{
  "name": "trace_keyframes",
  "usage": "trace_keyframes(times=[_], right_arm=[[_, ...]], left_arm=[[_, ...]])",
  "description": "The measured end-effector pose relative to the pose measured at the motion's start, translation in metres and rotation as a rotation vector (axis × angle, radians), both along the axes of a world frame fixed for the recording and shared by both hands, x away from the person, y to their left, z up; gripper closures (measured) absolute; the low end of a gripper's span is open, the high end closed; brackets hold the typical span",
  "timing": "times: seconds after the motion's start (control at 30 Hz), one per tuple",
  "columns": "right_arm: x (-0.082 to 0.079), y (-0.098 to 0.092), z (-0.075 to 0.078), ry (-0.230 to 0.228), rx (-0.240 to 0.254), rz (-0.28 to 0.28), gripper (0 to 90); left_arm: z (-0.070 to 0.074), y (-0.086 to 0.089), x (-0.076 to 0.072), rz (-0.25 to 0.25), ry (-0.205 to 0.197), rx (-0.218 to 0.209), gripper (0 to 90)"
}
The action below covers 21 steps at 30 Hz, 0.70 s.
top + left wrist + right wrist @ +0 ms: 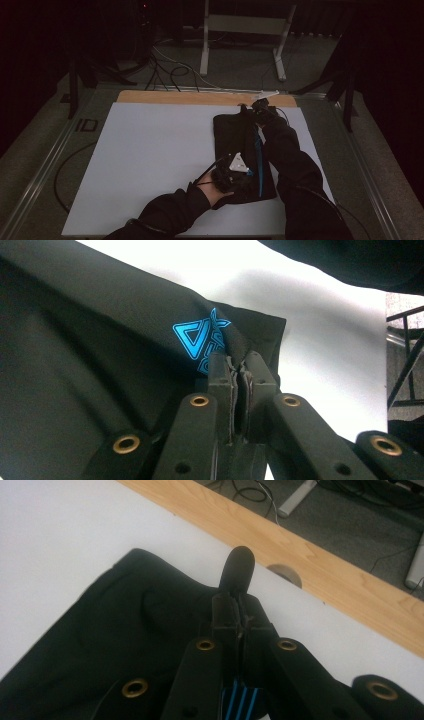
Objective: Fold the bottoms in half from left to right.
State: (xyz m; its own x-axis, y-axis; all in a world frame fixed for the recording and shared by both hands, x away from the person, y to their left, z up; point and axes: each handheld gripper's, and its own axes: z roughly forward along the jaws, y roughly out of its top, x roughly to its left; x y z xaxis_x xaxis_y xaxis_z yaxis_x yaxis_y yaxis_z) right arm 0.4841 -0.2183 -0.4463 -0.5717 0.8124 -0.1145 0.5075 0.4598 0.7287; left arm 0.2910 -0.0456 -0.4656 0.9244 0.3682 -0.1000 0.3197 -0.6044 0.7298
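Two grippers clamp black shorts (235, 145) on white mat (145, 155): left gripper (235, 172) at 6 o'clock end, right gripper (257, 111) at 12.

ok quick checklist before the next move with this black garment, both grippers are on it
1. Left gripper pinching fabric: ok, jaws shut on the edge of the black garment beside the blue logo.
2. Right gripper pinching fabric: ok, jaws shut on the garment's far end, a black tab sticking out past the tips.
3. Garment fully on the white mat: ok, it lies folded lengthwise right of centre.
4. Grip points at opposite ends: ok, left at the near end, right at the far end by the wooden edge.
5. Layers caught in each grip: cannot tell.
6. Cables off the fabric: cannot tell, too dark.
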Motion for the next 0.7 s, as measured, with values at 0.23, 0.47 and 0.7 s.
trace_keyframes(times=[0.23, 0.47, 0.7], right_arm=[[0.002, -0.005, -0.011, 0.016, 0.006, -0.016, 88.2], [0.005, -0.010, -0.020, 0.025, -0.011, -0.028, 88.1], [0.008, -0.013, -0.030, 0.032, -0.019, -0.046, 87.9]], left_arm=[[-0.005, -0.005, 0.002, 0.000, 0.015, -0.002, 85.6], [-0.011, -0.012, 0.007, -0.005, 0.033, -0.010, 85.7], [-0.019, -0.016, 0.011, -0.005, 0.051, 0.000, 85.5]])
